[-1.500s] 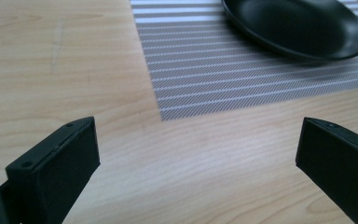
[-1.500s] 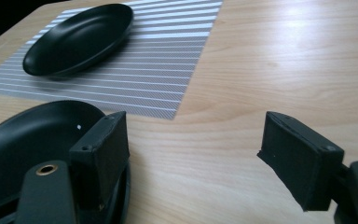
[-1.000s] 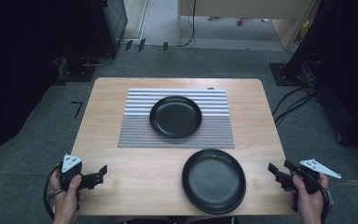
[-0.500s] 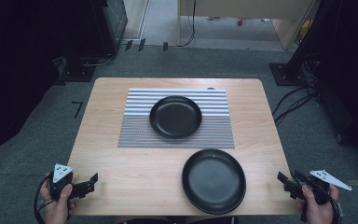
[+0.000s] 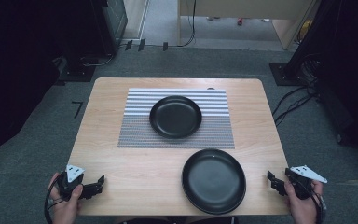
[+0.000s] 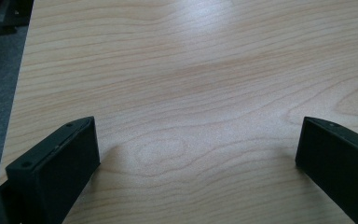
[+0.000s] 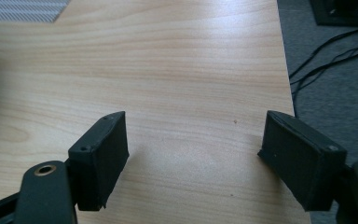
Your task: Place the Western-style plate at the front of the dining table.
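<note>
High view shows my right gripper (image 5: pixel 274 181) nearer the near plate (image 5: pixel 214 180), which lies just to its left at the front edge; my left gripper (image 5: pixel 98 185) sits well apart. Both stand open, empty.

Bare wood lies open along the near left of the desk (image 5: pixel 121 186), where the left gripper (image 5: pixel 95 186) sits with its fingers (image 6: pixel 56 172) spread wide over nothing but the surface. At the near right corner the right gripper (image 5: pixel 274 181) has a narrow bare strip before the large black plate (image 5: pixel 213 180), which blocks the near middle. Farther back, the smaller black plate (image 5: pixel 175 116) sits mid-way on the striped mat (image 5: pixel 135 130), leaving flat mat free on either side.
</note>
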Demonstrator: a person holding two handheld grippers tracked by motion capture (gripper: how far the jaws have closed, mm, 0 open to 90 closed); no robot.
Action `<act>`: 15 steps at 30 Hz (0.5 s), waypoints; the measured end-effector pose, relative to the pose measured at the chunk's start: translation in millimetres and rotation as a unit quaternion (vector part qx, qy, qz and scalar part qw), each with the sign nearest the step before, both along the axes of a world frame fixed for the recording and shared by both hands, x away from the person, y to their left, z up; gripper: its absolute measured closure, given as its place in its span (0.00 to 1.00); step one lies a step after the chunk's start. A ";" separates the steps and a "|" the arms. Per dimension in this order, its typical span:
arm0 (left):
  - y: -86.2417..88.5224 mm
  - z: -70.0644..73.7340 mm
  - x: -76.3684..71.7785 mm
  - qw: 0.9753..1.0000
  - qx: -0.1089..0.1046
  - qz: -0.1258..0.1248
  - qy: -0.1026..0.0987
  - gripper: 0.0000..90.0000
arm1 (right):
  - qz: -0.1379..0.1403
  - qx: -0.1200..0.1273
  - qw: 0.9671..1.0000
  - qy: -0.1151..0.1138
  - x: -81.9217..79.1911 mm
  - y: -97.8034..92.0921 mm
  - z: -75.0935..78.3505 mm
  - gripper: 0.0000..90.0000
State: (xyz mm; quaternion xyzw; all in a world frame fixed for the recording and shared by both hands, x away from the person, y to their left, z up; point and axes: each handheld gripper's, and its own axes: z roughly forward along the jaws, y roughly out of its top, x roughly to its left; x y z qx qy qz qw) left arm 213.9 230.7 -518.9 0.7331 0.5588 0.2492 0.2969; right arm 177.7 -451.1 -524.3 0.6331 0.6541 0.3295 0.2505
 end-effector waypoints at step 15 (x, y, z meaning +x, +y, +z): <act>1.6 -0.6 1.2 1.000 -0.013 -0.005 0.009 0.00 | 0.000 -0.031 0.999 0.012 2.5 7.3 -1.1 0.16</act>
